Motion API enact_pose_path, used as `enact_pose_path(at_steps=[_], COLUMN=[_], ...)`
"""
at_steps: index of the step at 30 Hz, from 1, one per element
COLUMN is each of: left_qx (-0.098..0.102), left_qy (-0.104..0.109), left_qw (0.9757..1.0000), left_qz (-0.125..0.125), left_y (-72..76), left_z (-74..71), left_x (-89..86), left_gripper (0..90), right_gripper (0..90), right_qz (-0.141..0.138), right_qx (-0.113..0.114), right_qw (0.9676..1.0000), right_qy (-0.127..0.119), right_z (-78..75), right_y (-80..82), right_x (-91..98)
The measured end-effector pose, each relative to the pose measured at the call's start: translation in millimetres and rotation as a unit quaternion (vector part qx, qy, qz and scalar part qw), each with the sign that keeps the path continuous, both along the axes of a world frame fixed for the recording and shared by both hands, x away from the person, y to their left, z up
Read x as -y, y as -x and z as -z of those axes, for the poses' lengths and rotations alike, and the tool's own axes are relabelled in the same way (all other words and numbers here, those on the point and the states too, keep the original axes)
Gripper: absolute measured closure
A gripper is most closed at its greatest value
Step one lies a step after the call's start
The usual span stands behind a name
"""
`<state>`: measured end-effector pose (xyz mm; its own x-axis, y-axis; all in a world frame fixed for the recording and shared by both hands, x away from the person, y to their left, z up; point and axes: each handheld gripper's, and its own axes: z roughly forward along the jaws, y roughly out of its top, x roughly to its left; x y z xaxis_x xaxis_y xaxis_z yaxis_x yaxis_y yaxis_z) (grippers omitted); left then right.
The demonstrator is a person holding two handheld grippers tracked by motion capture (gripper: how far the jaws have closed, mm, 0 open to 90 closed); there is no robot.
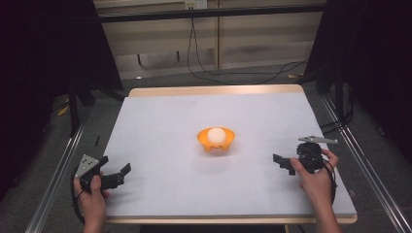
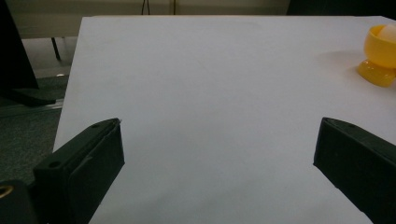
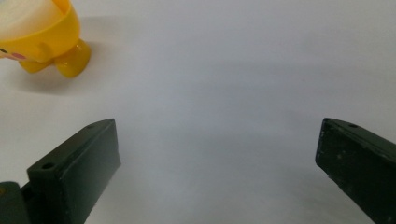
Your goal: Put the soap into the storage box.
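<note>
An orange cup [image 1: 216,140] stands upright near the middle of the white table [image 1: 160,126], mouth facing up, with a pale egg [image 1: 216,134] seated in it. The cup is round and squat, so it has no clear long axis across the table; its axis runs straight up through the bowl and the stubby feet under it. From the left gripper view the cup [image 2: 380,56] sits far off at the upper right edge, its foot planted on the sheet and the egg [image 2: 388,31] just peeking over the rim. From the right gripper view the cup [image 3: 44,39] is at the upper left and closer, the egg [image 3: 25,16] filling its bowl, two rounded feet showing below. The left gripper [image 1: 120,174] rests low by the near left corner of the table, held in the person's left hand [image 1: 92,194], its jaws spread wide with only bare table between them. The right gripper [image 1: 283,161] is at the right side of the table, in the right hand [image 1: 315,177], jaws likewise spread wide and gripping nothing. Both grippers point in toward the cup, and both are well apart from it, one on either side.
</note>
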<state>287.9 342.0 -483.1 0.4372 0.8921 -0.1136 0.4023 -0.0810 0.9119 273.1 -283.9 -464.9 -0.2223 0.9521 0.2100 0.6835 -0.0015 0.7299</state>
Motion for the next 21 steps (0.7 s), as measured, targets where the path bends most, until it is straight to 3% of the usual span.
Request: enact_pose_path(at_steps=[13,18,21], left_qx=[0.000,0.000,0.000], left_qy=[-0.007,-0.007,-0.007], left_qw=[1.0000,1.0000,1.0000], left_qz=[0.000,0.000,0.000], left_y=[0.2,0.3,0.3], left_z=[-0.2,-0.1,-0.2], left_x=[0.1,0.4,0.2], left_gripper=[1.6,1.6,1.6], right_gripper=[0.0,0.0,0.0], right_qz=[0.029,0.036,0.039], right_qx=[0.003,0.003,0.010], right_qw=[0.9995,0.9991,0.9991], right_qy=[-0.008,-0.022,-0.014], right_z=[12.5,17.1,16.0], right_y=[17.4,24.1,28.1], right_x=[35.6,46.2,51.6])
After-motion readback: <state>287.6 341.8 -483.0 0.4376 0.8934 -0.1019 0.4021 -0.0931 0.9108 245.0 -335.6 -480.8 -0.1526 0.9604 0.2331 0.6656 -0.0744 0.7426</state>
